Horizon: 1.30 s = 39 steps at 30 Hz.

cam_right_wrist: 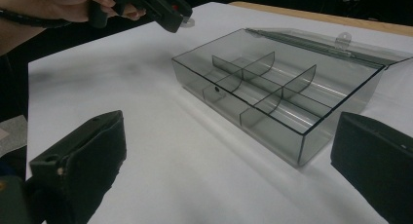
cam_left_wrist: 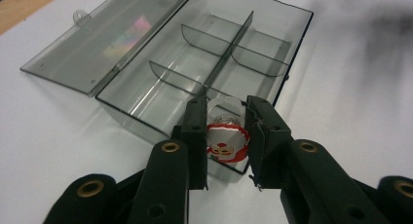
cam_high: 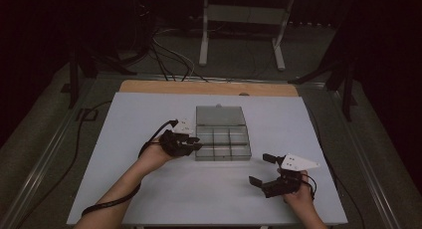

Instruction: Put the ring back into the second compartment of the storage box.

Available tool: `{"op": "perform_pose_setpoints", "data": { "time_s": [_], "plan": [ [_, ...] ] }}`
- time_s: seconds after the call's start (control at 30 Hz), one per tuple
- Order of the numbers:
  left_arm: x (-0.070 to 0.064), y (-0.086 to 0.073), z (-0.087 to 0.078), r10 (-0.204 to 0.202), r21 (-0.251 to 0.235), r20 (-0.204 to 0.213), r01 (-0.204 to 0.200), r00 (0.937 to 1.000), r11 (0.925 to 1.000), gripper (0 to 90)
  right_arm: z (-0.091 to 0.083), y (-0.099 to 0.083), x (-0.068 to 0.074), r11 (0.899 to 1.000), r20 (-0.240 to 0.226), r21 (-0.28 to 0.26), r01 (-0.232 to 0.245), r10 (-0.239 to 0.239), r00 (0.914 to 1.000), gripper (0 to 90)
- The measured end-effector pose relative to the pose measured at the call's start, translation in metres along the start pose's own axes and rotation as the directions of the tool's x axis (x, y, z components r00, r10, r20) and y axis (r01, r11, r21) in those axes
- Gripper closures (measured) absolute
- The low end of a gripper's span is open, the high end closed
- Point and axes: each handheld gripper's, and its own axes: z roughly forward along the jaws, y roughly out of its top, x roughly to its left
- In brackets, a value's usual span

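Smoky grey plastic organiser box (cam_high: 221,144) sits mid-bench on the white bench (cam_high: 149,199), lid (cam_high: 220,116) flipped open flat behind it. High view: left hand-held gripper (cam_high: 191,143) at the box's left edge; right hand-held gripper (cam_high: 263,169) near the front right, apart from the box, jaws spread wide with nothing between them.

Left gripper view: left hand-held gripper (cam_left_wrist: 225,136) clamped on a small Santa ring toy (cam_left_wrist: 225,141), red and white with a clear band, held just over the near corner compartment of the box (cam_left_wrist: 160,95). Dividers make six compartments.

Right gripper view: right hand-held gripper (cam_right_wrist: 229,156) released, jaws far apart, box (cam_right_wrist: 292,87) ahead. Left hand-held gripper (cam_right_wrist: 175,14) hovers past the box's far end, hand (cam_right_wrist: 63,2) gripping it.
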Motion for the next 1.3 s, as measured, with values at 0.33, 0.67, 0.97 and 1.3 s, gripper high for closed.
{"op": "perform_pose_setpoints", "data": {
  "time_s": [0.33,0.67,0.97,1.3],
  "plan": [
    [0.001,0.015,0.005,0.013,-0.011,0.000,-0.013,0.9999,0.9999,73.3,0.000,0.000,0.000,1.000,-0.001,0.001,0.000,0.000,1.0000,0.0],
    [0.004,0.024,0.017,0.018,0.000,0.004,-0.018,0.9998,0.9998,73.3,-0.001,0.000,-0.001,1.000,-0.002,-0.003,-0.002,0.002,1.0000,0.0],
    [0.008,0.031,0.025,-0.002,-0.005,0.011,0.002,0.9999,1.0000,73.3,-0.001,0.000,-0.001,1.000,-0.003,-0.003,-0.001,0.001,1.0000,0.0],
    [0.010,0.043,0.036,0.002,0.002,0.015,-0.002,0.9999,1.0000,73.2,-0.001,0.000,-0.001,1.000,-0.004,-0.002,-0.003,0.003,1.0000,0.0]
  ]
}}
